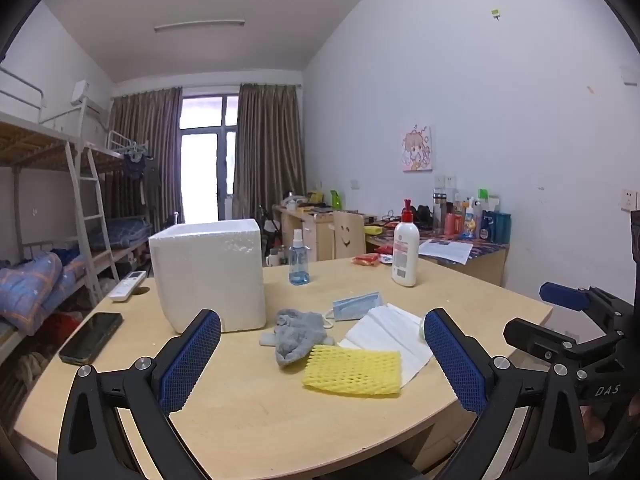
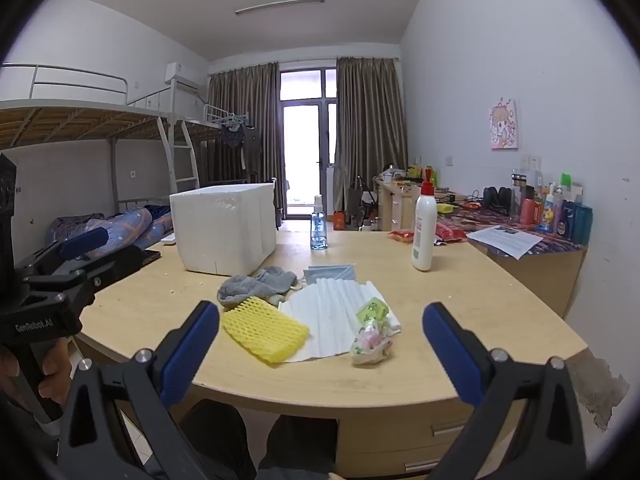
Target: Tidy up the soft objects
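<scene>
Nothing sorted yet: grey cloth (image 1: 298,332), face mask (image 1: 357,305), yellow foam net (image 1: 353,371) and white sheet (image 1: 394,338) lie loose on the table (image 1: 248,408) beside the foam box (image 1: 210,272). Left gripper (image 1: 322,364) and right gripper (image 2: 320,354) hover over the near edge, fingers spread, holding nothing.

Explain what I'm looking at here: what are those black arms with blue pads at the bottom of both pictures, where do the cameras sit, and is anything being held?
Those are hand-held tools, not robot arms: a person carries one two-finger gripper in each hand. Each picture comes from a wide-angle camera on one tool, looking forward along its fingers. One shows the left gripper, the other the right gripper. Both stand open and hold nothing. On the wooden table lie a yellow foam net, a grey cloth, a blue face mask, white foam sheets and a small printed packet. Behind them stands a white foam box.
</scene>
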`<state>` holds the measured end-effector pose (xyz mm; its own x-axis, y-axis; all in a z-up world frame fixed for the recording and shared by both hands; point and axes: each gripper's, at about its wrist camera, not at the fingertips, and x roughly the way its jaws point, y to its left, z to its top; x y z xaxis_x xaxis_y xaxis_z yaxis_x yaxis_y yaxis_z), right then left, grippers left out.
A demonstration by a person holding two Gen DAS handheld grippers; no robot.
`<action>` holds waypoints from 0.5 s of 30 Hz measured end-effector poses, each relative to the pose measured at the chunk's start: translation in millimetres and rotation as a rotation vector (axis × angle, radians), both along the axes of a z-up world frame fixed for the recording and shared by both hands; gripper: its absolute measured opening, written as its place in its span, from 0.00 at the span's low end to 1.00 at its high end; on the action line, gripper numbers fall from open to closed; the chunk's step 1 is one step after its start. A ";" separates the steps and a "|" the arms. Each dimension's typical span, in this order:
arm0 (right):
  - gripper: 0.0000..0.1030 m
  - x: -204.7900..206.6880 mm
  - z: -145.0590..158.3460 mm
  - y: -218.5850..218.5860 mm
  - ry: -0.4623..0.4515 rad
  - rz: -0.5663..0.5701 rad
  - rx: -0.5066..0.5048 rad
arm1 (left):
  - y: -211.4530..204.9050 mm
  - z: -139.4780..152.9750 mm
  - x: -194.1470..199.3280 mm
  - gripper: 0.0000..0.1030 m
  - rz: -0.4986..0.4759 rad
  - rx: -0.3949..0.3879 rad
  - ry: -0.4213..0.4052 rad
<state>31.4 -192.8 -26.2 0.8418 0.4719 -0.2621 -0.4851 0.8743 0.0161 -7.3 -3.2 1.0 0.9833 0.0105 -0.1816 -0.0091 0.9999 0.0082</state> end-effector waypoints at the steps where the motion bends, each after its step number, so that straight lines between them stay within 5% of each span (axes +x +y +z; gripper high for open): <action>1: 1.00 0.0 0.1 -0.1 0.000 -0.001 0.000 | 0.1 0.1 -0.3 0.99 0.003 0.000 -0.002; 15: 1.00 0.3 -0.1 0.6 -0.001 0.000 -0.001 | 1.4 1.1 0.6 0.99 -0.018 -0.022 -0.008</action>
<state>31.7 -192.2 -26.3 0.8419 0.4720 -0.2617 -0.4854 0.8742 0.0151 -6.7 -1.8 2.1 0.9848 -0.0109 -0.1735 0.0086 0.9999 -0.0142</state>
